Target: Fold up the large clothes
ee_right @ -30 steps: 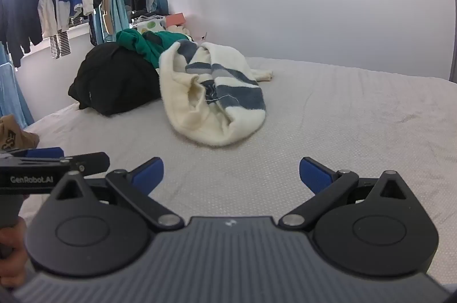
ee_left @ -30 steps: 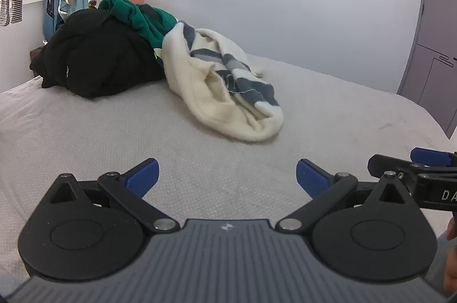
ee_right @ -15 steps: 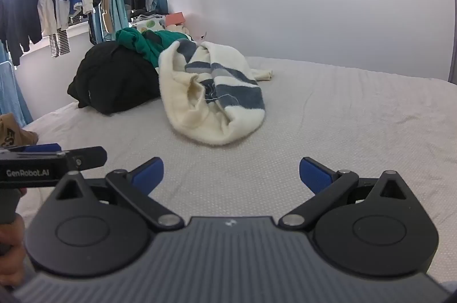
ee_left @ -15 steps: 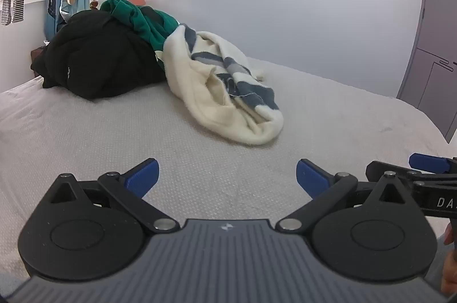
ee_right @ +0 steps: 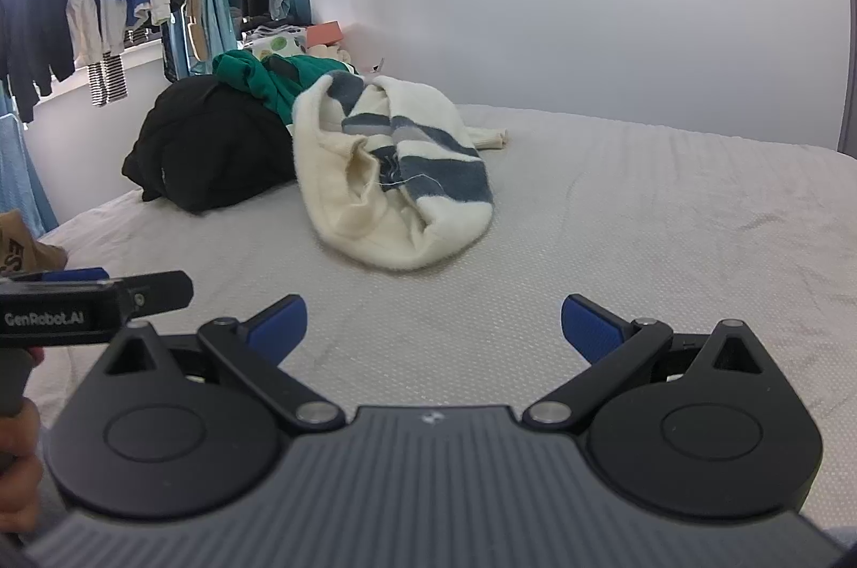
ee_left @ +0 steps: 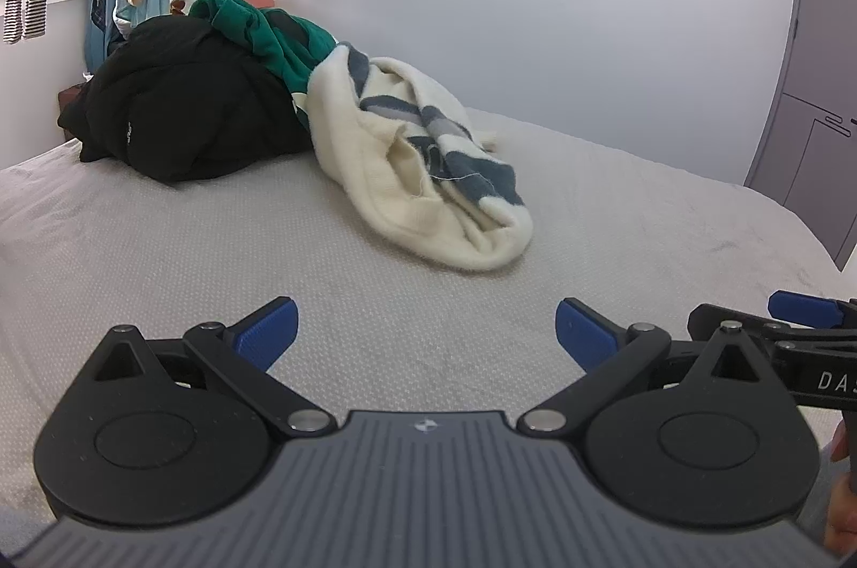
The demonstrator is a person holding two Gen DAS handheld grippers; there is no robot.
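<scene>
On the bed (ee_left: 160, 246), a crumpled cream sweater (ee_left: 423, 171) with blue stripes lies just beside a black garment (ee_left: 182, 112), well ahead of the left tongs (ee_left: 426, 332) and right tongs (ee_right: 434, 327), both spread wide and empty

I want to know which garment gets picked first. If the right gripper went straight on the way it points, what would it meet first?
Probably the cream striped sweater. The right gripper, jaws open, points over bare bed cover towards it; depth is unclear.
</scene>
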